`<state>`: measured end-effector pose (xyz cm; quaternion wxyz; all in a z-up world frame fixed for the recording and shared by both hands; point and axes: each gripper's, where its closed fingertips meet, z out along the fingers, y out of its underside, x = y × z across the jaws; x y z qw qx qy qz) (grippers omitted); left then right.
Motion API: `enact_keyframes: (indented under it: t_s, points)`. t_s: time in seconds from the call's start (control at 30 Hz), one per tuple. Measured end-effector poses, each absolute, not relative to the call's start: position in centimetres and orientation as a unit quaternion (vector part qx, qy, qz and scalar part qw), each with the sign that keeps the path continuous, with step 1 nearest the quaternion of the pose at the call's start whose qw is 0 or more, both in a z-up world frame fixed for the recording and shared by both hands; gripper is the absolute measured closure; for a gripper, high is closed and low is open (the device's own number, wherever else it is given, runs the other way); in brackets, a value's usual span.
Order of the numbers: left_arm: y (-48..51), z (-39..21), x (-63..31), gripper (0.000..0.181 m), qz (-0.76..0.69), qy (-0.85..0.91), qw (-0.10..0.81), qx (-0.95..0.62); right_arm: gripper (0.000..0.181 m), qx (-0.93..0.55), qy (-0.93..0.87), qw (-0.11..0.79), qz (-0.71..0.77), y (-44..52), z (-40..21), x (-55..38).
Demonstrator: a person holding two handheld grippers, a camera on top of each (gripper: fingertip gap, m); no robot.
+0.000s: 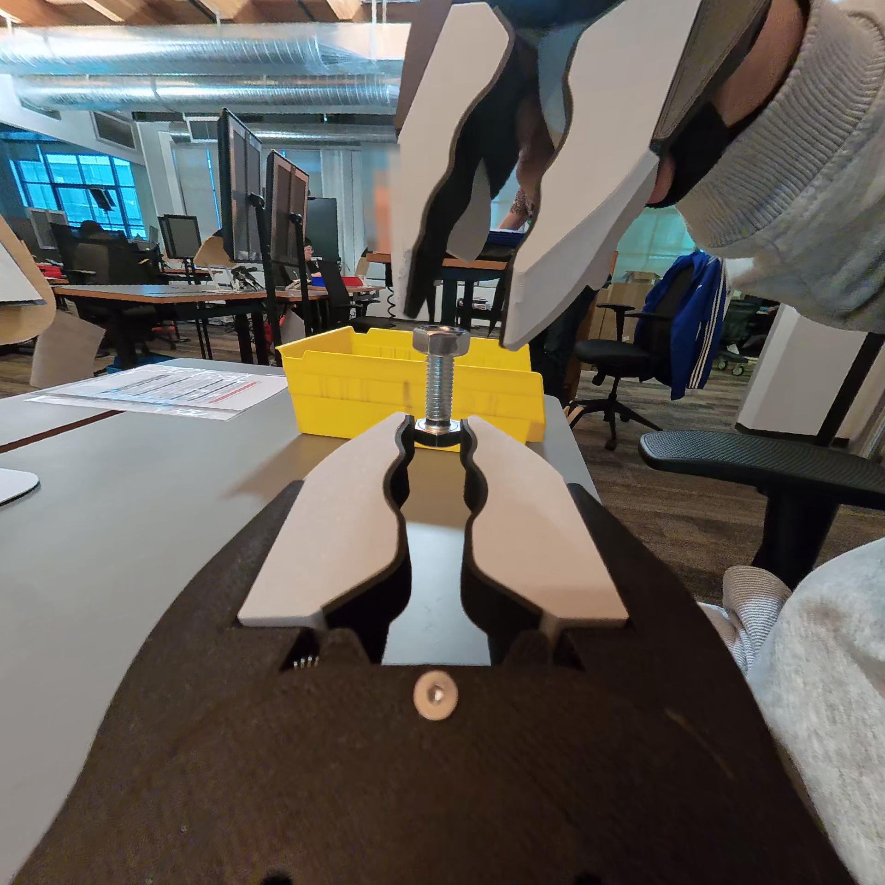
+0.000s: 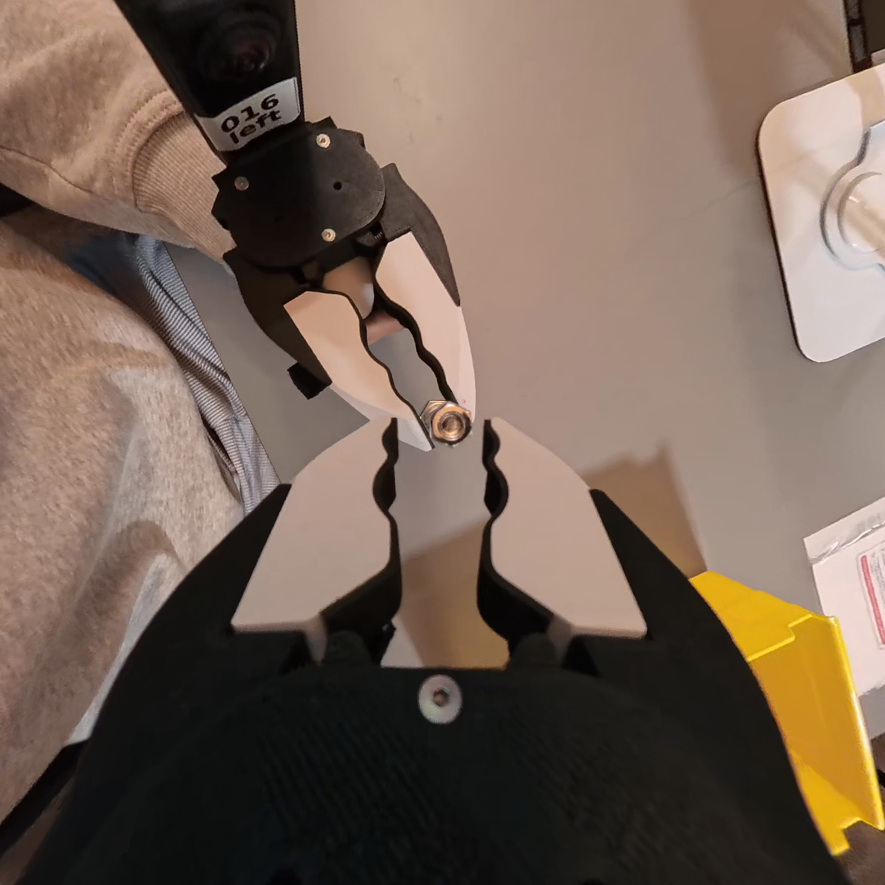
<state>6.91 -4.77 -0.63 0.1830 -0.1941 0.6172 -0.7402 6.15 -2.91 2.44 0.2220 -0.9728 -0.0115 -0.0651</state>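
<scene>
Bolt upright in nut.
Left gripper clamps nut; right gripper spread just above bolt head, apart.

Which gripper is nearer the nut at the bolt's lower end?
Left. The left gripper is shut on the nut, with the bolt standing upright. The right gripper hangs open above, its fingers beside the bolt's head.

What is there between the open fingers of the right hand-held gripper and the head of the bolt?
Nothing: the left wrist view shows a bare gap between the right hand-held gripper and the bolt.
</scene>
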Motion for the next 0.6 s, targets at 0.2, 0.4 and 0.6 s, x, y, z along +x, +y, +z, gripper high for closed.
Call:
enact_keyframes:
  t_s: [0.2,0.4,0.6]
  points:
    - [-4.0,-0.2,7.5,0.163,-0.742,0.606,0.195,-0.211,0.143,-0.938,0.026,0.328,-0.107,-2.8,4.0,7.0]
    - [-3.0,0.1,8.3,0.163,-0.739,0.593,0.225,-0.226,0.148,-0.851,0.057,0.498,-0.157,-2.4,5.0,8.0]
    - [-2.4,-0.1,8.9,0.163,-0.738,0.587,0.232,-0.237,0.145,-0.770,0.075,0.612,-0.164,-2.8,3.5,8.7]
